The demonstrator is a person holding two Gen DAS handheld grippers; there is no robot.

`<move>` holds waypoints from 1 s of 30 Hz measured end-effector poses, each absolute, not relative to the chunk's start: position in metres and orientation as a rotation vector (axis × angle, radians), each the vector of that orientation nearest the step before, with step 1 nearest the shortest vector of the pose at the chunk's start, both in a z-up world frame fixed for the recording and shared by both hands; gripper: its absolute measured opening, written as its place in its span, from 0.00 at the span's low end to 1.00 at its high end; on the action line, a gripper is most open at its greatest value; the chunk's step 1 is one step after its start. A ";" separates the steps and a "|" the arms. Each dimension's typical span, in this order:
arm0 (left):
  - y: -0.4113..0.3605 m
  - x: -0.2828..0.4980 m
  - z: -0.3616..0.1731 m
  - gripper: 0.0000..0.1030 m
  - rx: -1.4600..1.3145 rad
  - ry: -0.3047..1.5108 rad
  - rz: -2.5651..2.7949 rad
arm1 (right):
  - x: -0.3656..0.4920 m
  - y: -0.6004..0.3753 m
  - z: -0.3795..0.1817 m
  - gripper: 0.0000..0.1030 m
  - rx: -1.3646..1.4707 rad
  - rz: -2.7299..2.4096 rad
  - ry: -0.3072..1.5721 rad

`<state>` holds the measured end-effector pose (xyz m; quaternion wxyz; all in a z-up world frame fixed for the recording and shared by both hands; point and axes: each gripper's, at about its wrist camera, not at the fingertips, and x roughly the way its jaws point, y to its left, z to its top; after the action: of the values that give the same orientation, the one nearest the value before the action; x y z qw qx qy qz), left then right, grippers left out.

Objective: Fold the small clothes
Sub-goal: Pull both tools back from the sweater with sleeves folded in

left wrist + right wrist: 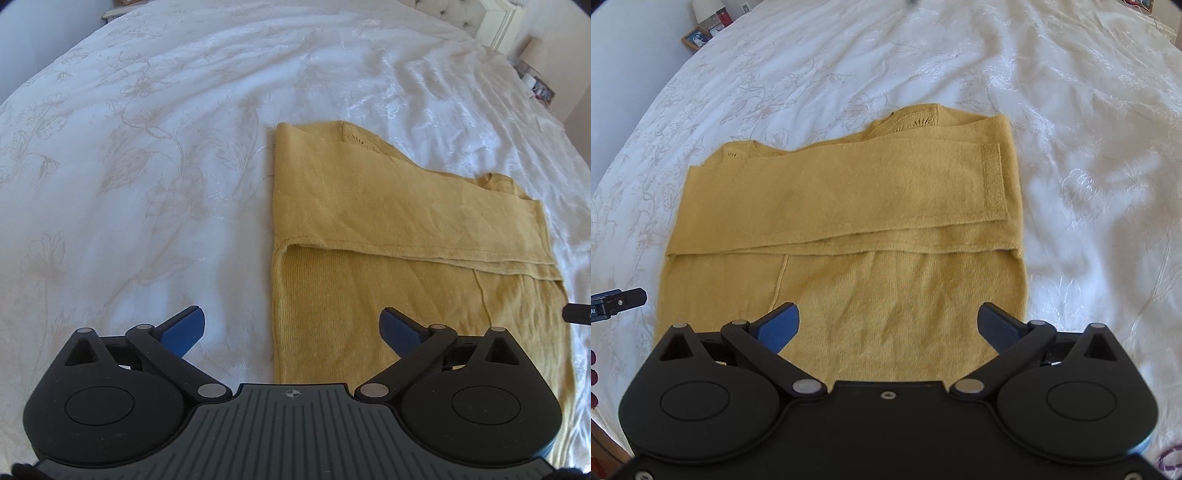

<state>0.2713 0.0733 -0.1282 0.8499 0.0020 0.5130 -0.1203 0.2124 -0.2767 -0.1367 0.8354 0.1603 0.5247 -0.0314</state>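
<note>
Both sets of jaws spread wide, nothing between the blue pads, nothing gripped. Left gripper (293, 328) tilted steeply down over the near left edge of the mustard knit sweater (388, 221), one finger over bare bed cover (129, 166), the other over cloth. Right gripper (888, 325) likewise tilted down, both fingers over the near, unfolded lower part of the sweater (849, 192), towards its right side.

Sweater flat on the bed, straight ahead of and below both pairs of jaws, hem end nearest, neckline end farthest. Sleeves already folded across the body as a broad band lying left to right, its lower edge about halfway up the garment. Long axis of what remains running away from the jaws, so the likely next fold is hem carried up towards the neckline.

Deciding relation: near hem corners close under each gripper, left corner by the left one, right corner by the right one, neither arm clearly nearer. Hem itself hidden behind the gripper bodies in both views, so the exact gap to the cloth cannot be told.
</note>
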 end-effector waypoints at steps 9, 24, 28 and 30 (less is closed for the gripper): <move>0.091 0.232 -0.126 1.00 -0.018 1.091 -0.296 | 0.164 -0.243 -0.131 0.99 0.352 -0.094 1.110; 0.097 0.139 -0.129 1.00 -0.010 1.108 -0.275 | 0.073 -0.246 -0.134 0.99 0.368 -0.076 1.111; 0.093 0.110 -0.130 1.00 -0.004 1.108 -0.278 | 0.041 -0.255 -0.138 0.99 0.393 -0.086 1.101; 0.091 0.098 -0.130 1.00 -0.003 1.104 -0.279 | 0.026 -0.259 -0.142 0.99 0.406 -0.088 1.103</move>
<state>0.0983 0.0908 -0.1305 0.8422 -0.0015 0.5227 -0.1320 0.0263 -0.2588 -0.1416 0.8313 0.1916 0.5200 -0.0415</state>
